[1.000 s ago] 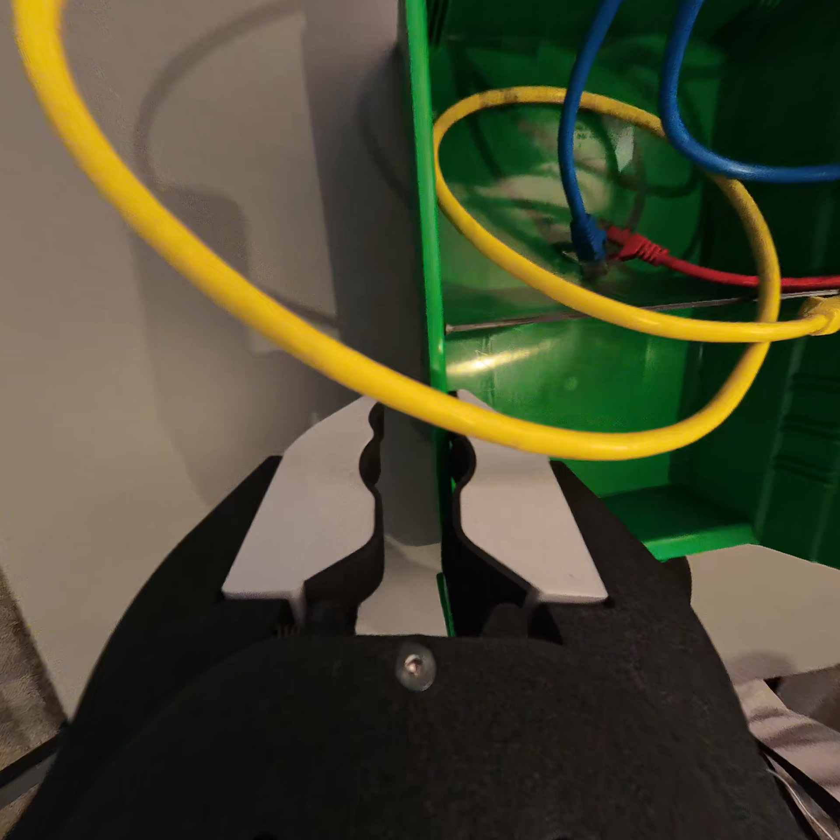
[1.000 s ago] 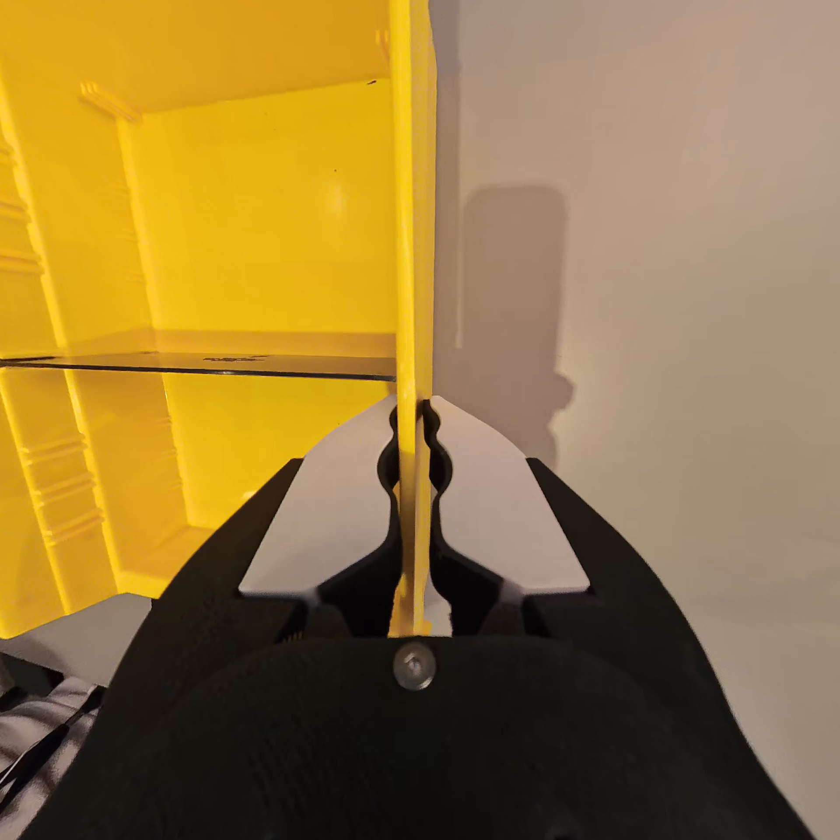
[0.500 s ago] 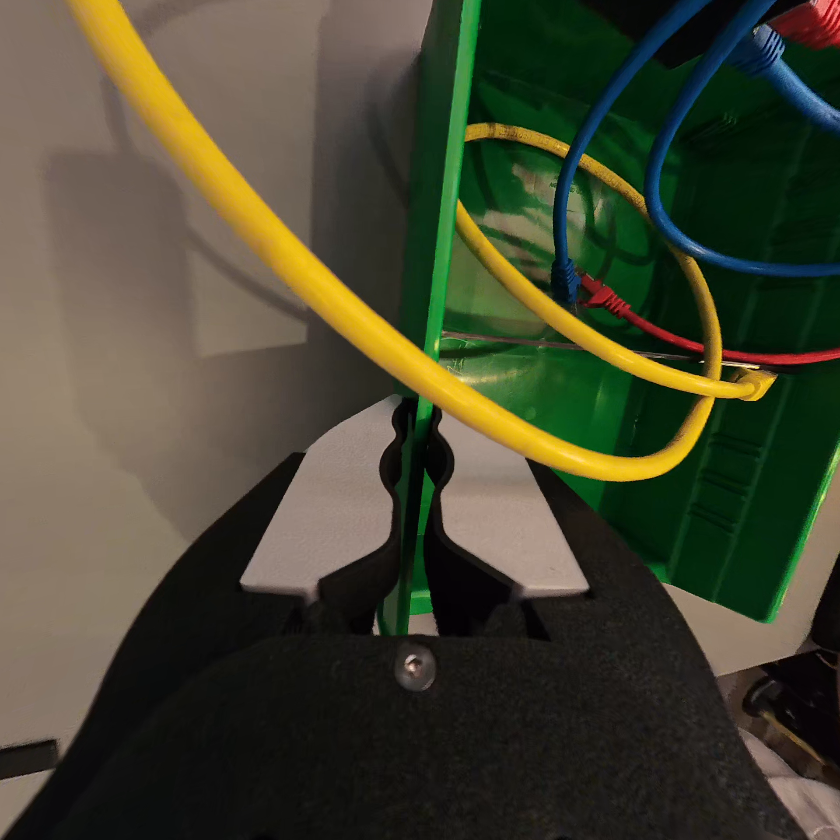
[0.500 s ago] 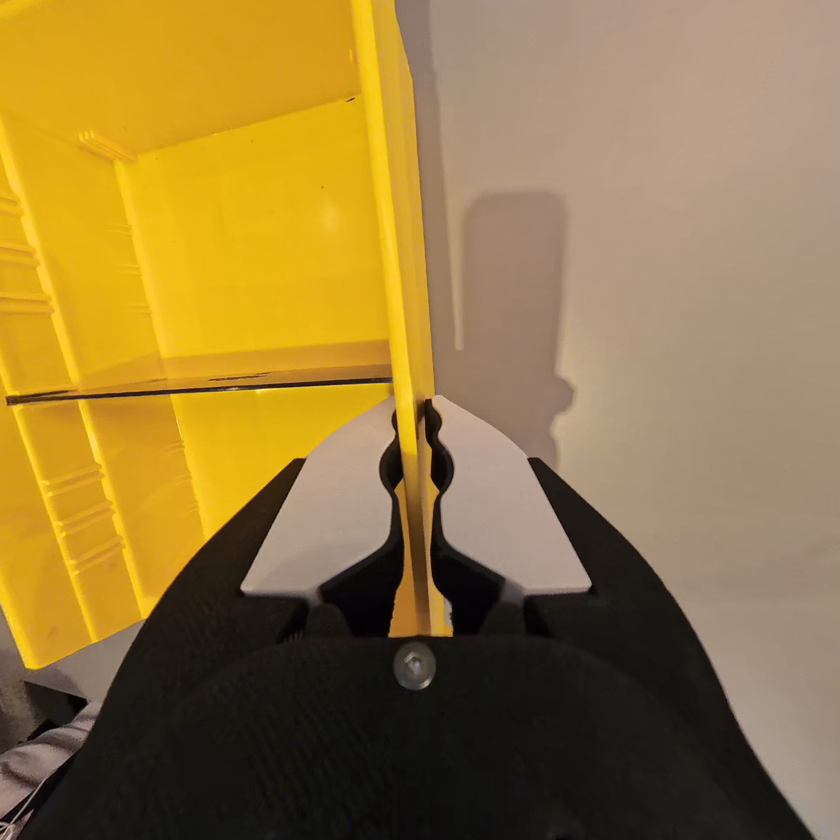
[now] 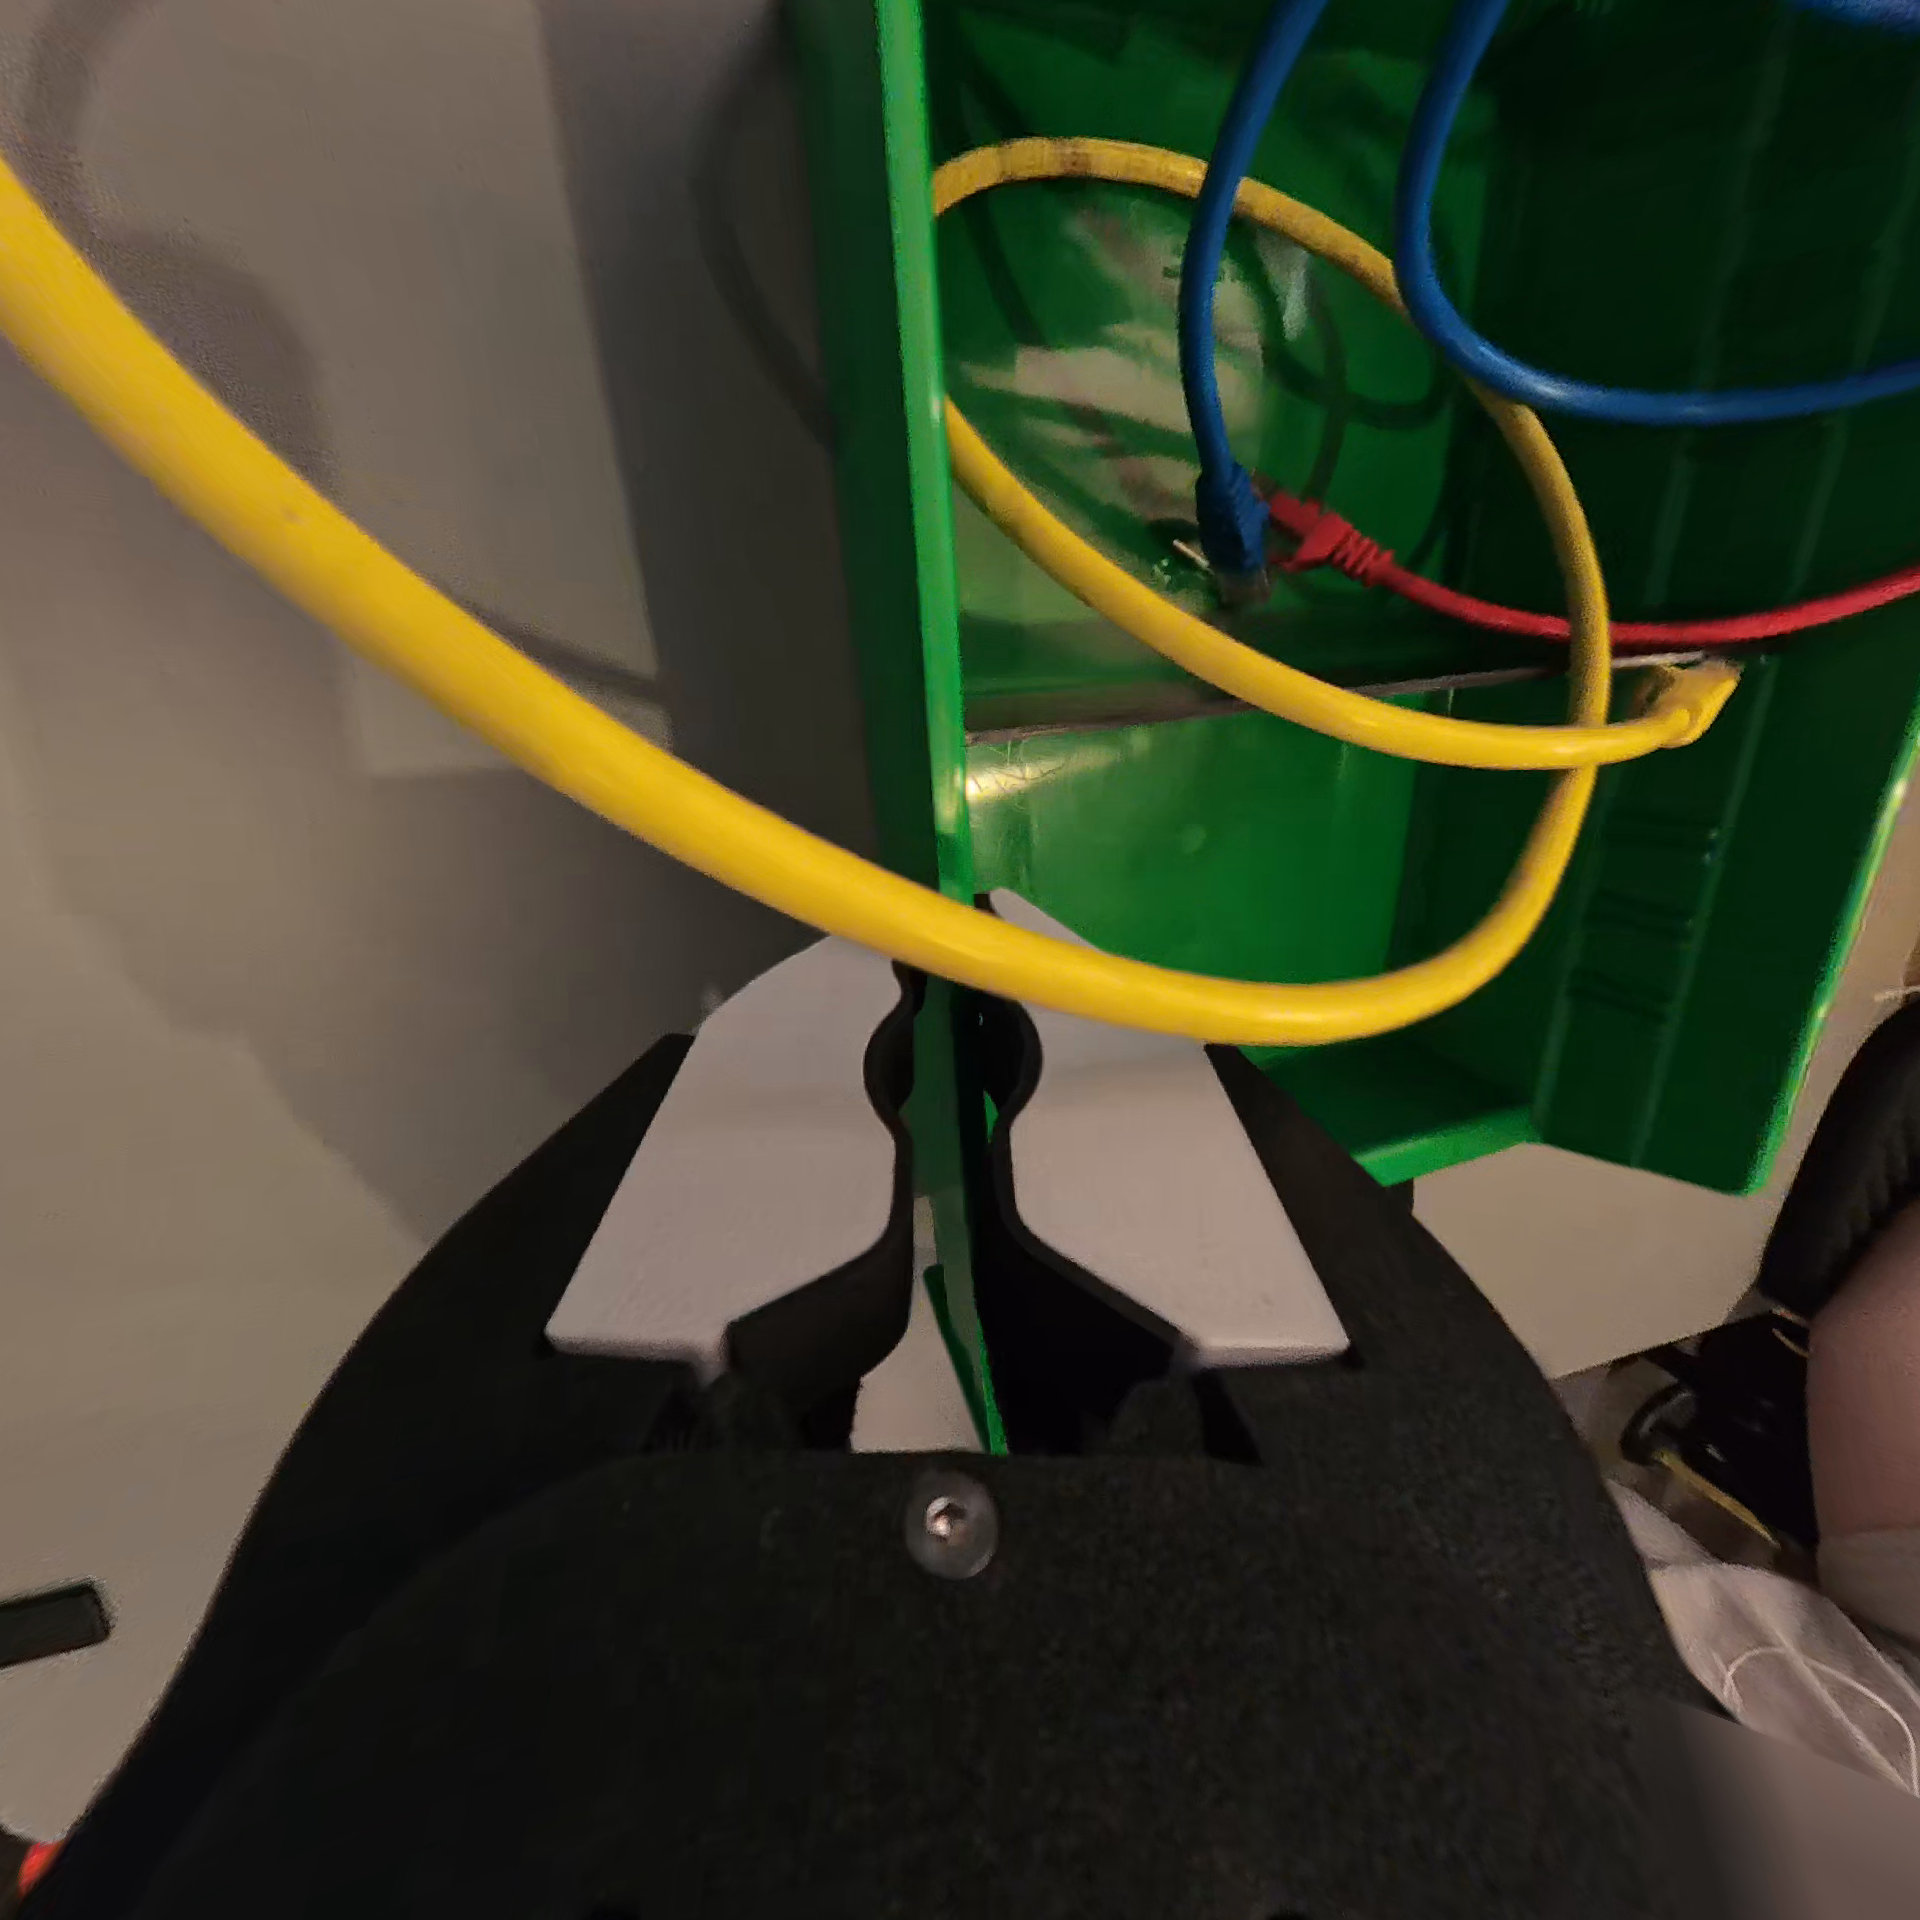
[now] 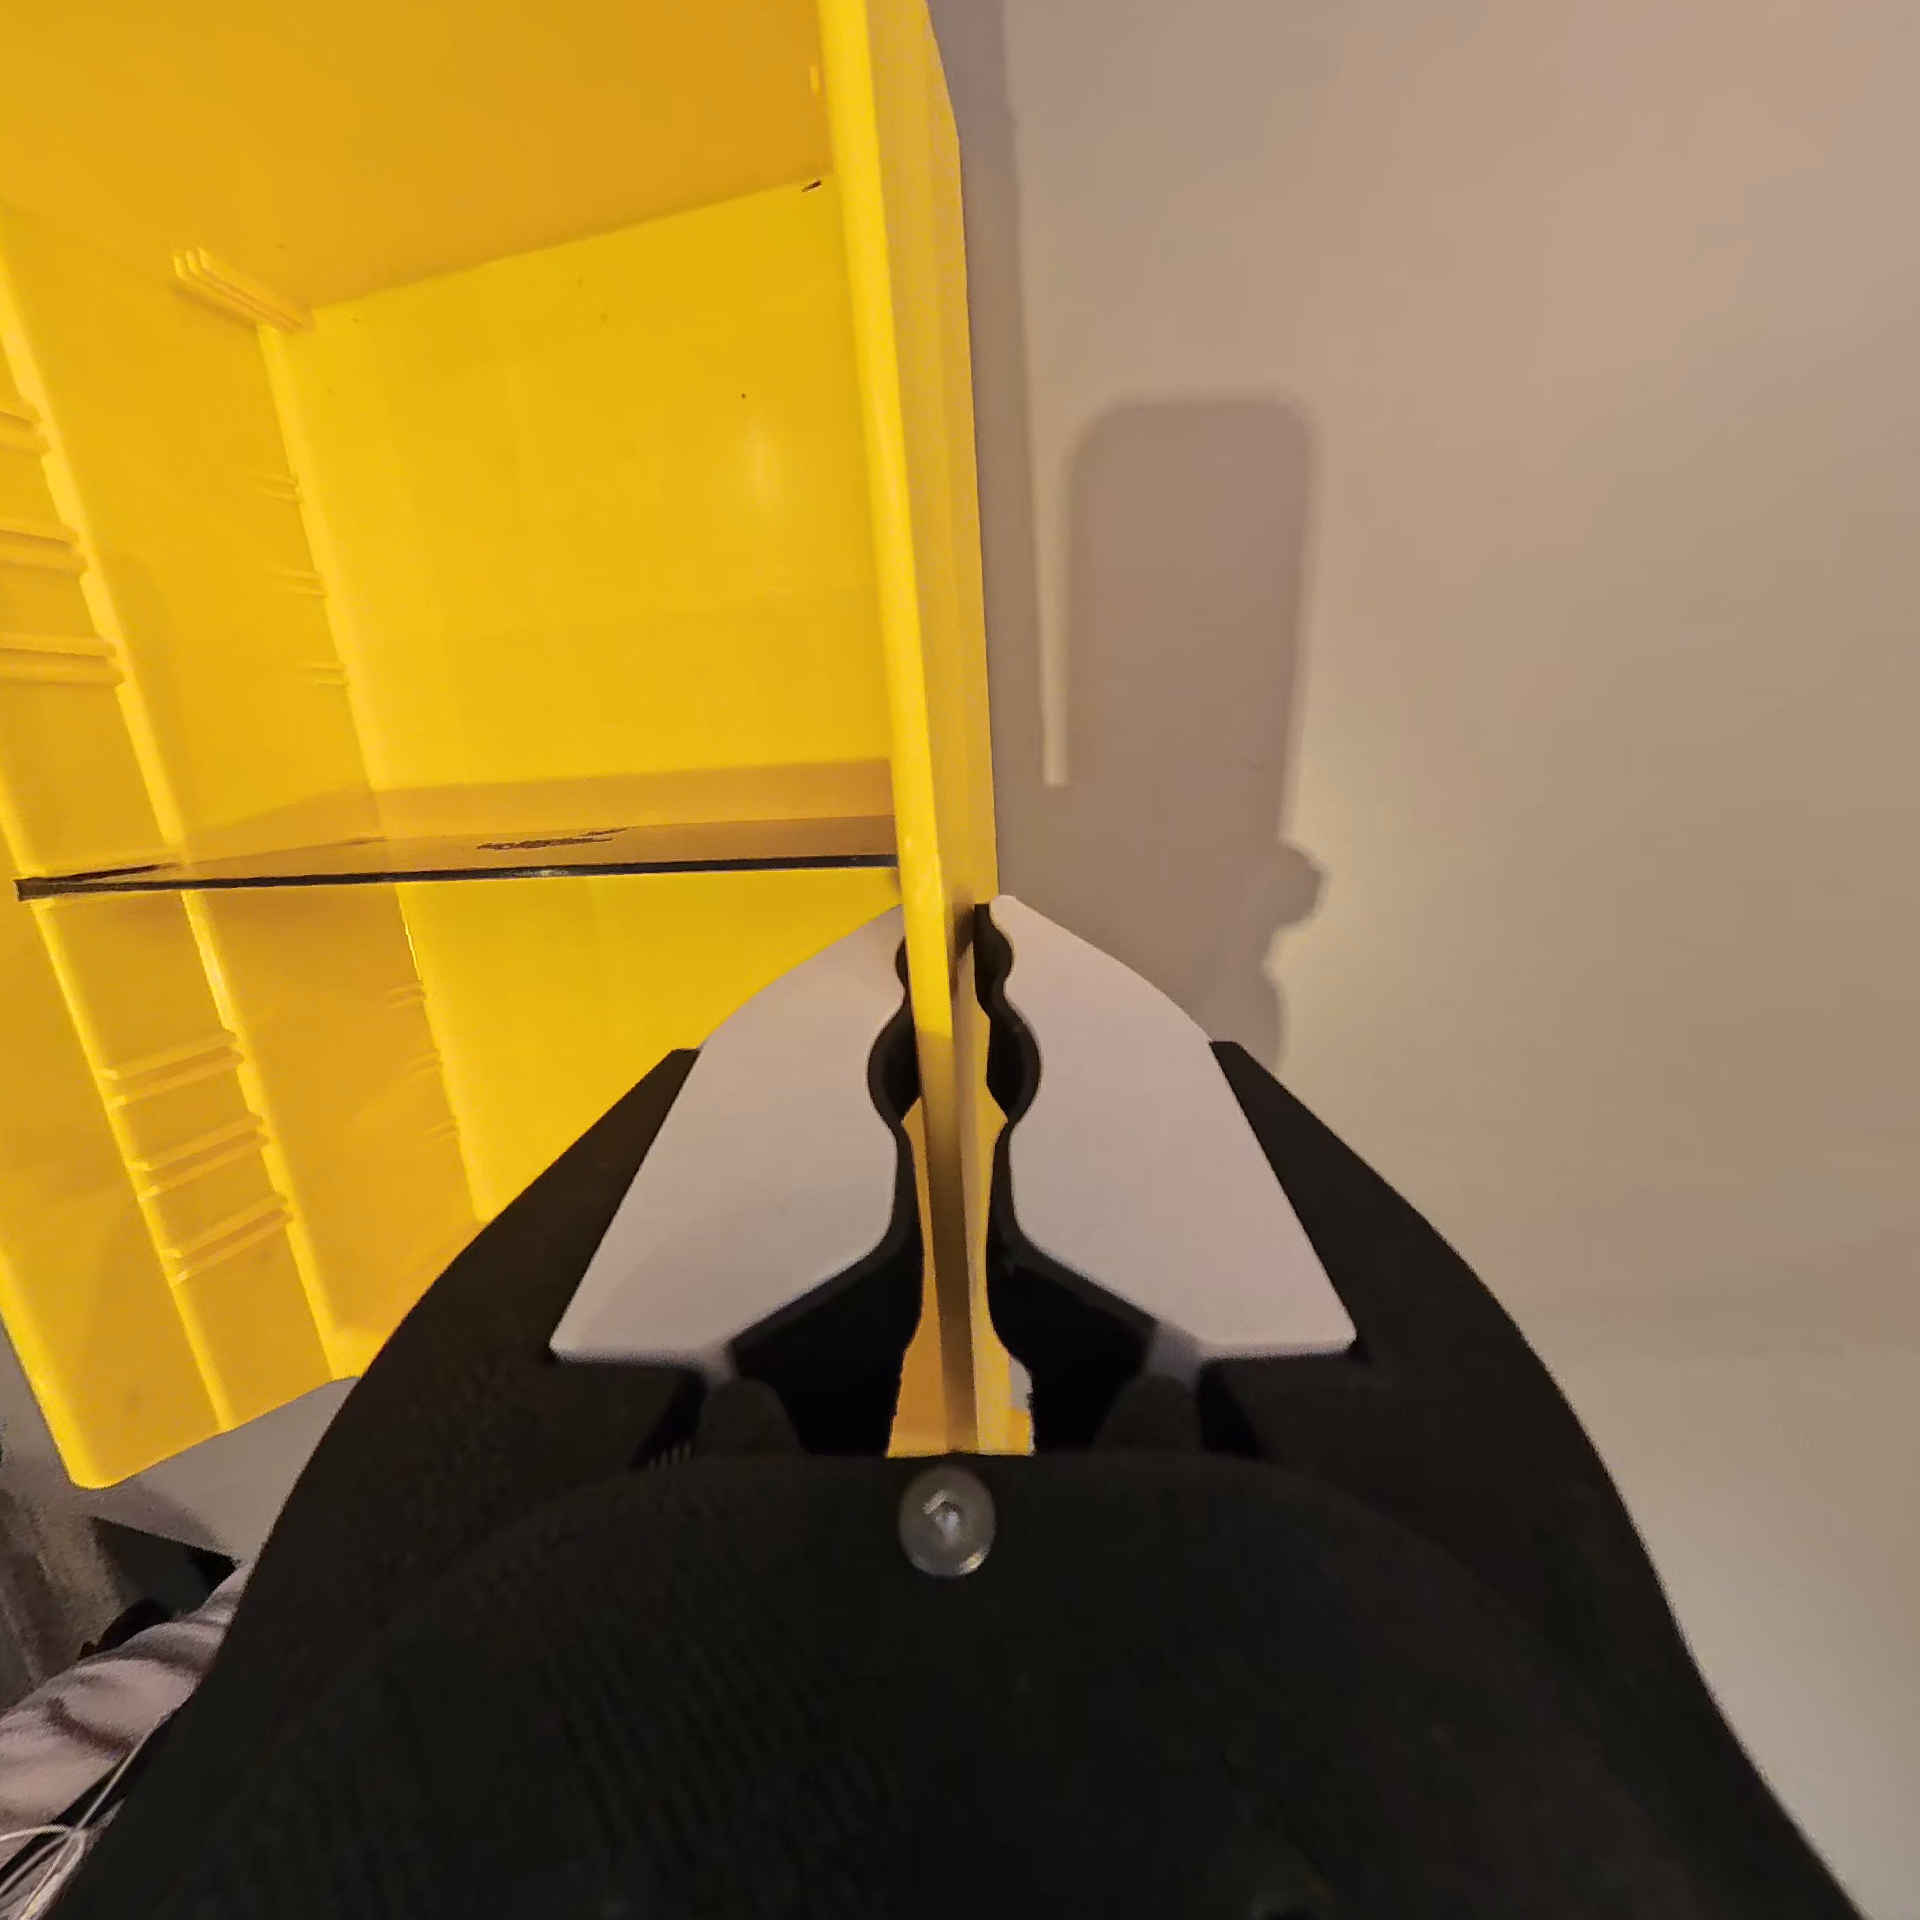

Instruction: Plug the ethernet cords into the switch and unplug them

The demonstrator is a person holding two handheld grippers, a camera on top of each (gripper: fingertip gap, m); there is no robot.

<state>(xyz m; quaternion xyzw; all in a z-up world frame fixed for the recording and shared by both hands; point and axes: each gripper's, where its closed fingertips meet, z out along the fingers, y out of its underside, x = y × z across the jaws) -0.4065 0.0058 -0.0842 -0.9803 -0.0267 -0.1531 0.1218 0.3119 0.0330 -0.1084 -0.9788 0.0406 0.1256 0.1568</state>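
Observation:
My left gripper is shut on the left wall of a green bin. A yellow ethernet cord runs from the upper left over my fingertips and loops inside the bin to its plug. Blue cords hang into the bin, and one blue plug lies beside a red cord's plug. My right gripper is shut on the right wall of a yellow bin that holds no cords. No switch is in view.
Each bin has a thin clear divider across it. A pale wall lies behind both bins. A dark padded object and pale cloth sit at the lower right of the left wrist view. Grey cloth lies at the right wrist view's lower left. Across from one pair of fingers to the other is roughly 70 centimetres.
My left gripper was open around the green wall one second ago and has closed on it; the green bin has shifted and tilted. The yellow bin has tilted in my right gripper's hold.

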